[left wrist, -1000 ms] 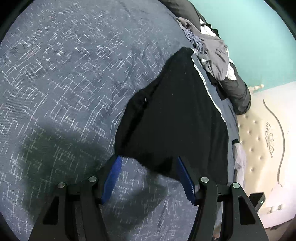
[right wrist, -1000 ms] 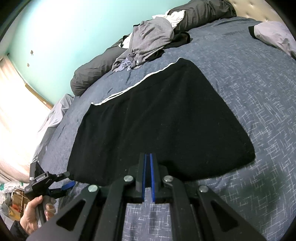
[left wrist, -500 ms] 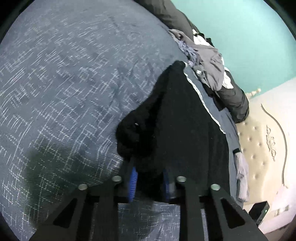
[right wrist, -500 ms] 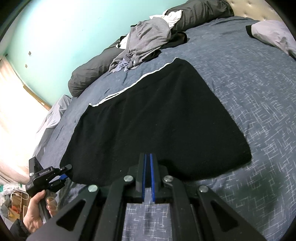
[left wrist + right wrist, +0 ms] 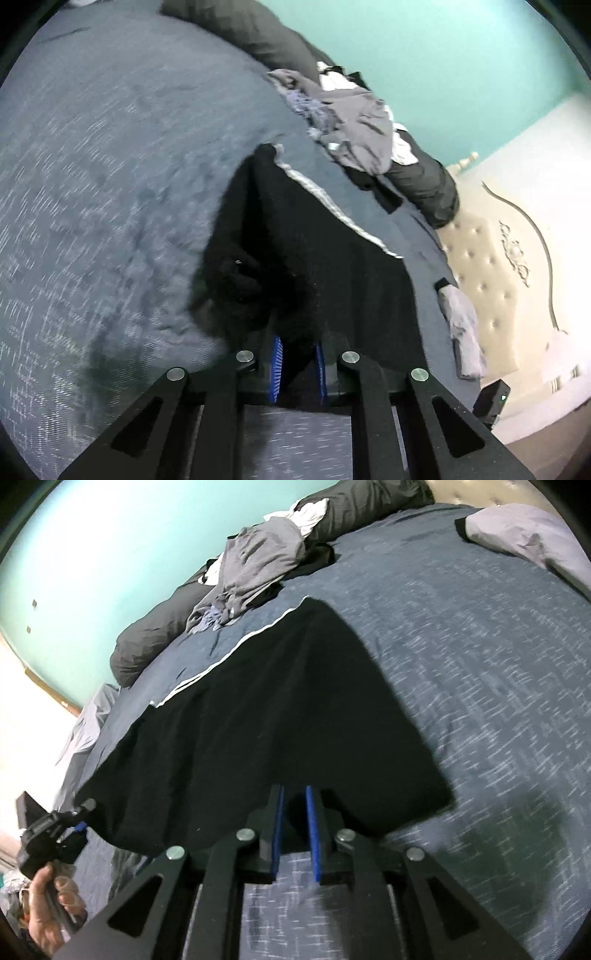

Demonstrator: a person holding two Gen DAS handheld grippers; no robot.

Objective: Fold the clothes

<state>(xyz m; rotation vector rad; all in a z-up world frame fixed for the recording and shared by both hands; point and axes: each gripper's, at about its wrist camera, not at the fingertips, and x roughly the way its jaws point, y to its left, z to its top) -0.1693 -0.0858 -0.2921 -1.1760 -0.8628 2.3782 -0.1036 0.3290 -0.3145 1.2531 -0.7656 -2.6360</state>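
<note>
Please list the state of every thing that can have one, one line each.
Black knit garment with white trim: spread on the bed, one corner lifted and bunched.
Left claw: just closed on that garment's corner.
Right claw: just opening, pads slightly apart at the near hem.
Grey clothes pile: crumpled, unfolded.

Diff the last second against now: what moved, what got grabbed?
The left gripper has just been closing, now clamped on the black garment's near corner, lifting it. The right gripper has just been opening at the near hem, fabric between its pads, not pinched. The pile of grey clothes and bedspread are unchanged.
</note>
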